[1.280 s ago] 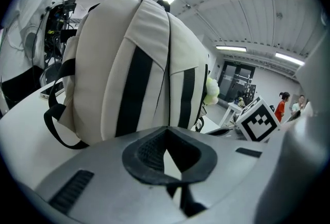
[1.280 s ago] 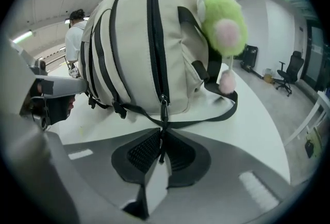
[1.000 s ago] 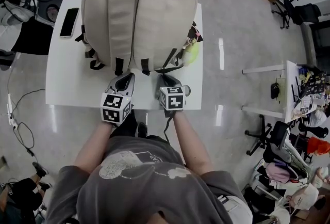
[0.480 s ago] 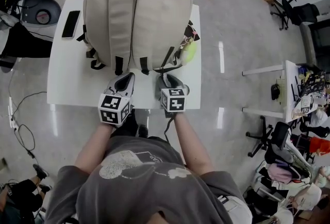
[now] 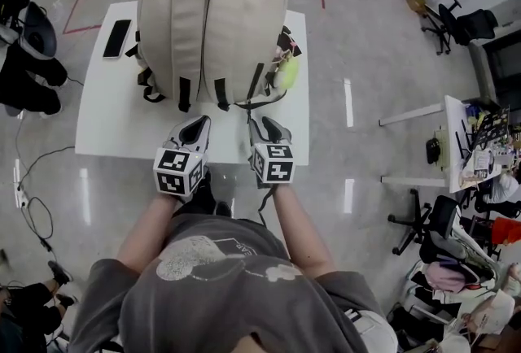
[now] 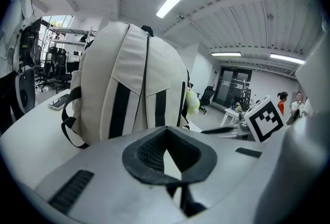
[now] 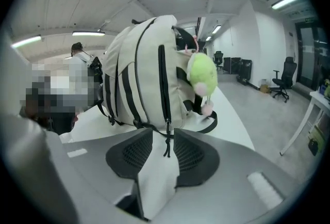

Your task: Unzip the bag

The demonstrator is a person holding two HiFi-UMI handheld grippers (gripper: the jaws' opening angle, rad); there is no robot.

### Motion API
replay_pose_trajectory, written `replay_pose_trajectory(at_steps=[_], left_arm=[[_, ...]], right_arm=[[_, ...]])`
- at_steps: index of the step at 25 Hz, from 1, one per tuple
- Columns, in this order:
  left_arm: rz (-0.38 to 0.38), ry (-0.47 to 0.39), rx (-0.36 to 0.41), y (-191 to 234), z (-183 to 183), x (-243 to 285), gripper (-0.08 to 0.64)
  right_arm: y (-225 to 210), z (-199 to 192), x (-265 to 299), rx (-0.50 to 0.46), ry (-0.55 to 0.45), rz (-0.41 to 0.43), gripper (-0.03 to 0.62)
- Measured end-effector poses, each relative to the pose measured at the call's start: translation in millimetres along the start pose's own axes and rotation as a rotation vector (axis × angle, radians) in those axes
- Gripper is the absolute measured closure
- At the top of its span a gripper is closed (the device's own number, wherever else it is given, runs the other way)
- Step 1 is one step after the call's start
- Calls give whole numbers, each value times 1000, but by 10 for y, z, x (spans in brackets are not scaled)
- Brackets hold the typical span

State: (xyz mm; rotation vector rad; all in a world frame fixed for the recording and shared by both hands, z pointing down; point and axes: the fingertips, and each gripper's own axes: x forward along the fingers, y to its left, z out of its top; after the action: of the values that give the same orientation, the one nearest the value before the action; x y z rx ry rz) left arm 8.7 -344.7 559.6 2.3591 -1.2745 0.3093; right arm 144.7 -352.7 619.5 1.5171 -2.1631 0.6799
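A cream backpack (image 5: 210, 22) with black straps lies on the white table (image 5: 106, 128), its black zip (image 7: 162, 83) running down the side that faces my right gripper. The zip's pull cord (image 7: 166, 141) hangs in the gap between the right pads, and neither pad presses on it. My right gripper (image 5: 264, 128) is open; its jaws have just been opening. My left gripper (image 5: 190, 130) hovers at the bag's near edge, by the shoulder straps. Its pads (image 6: 149, 152) meet at the tips with nothing between them. In the left gripper view the bag (image 6: 129, 83) stands just beyond that gripper (image 6: 165, 135).
A green plush charm (image 5: 286, 71) hangs on the bag's right side, and shows too as the charm (image 7: 201, 74) in the right gripper view. A black phone (image 5: 117, 38) lies at the table's far left. Office chairs, desks and cables surround the table.
Both grippers have lifted and drawn slightly back from the bag's near edge. The bag has stayed where it was.
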Motion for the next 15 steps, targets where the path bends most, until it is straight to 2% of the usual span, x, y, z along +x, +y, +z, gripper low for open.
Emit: replay_pose_trajectory(at_steps=[10,15], left_arm=[[89,-67,3,-374,-115,-726,555],[97,-89,21,-594,-126,-1019,555]], right_arm=[[248,137,-817,-42,-152,59,510],[345,157,-1138,-45,-212,75,556]])
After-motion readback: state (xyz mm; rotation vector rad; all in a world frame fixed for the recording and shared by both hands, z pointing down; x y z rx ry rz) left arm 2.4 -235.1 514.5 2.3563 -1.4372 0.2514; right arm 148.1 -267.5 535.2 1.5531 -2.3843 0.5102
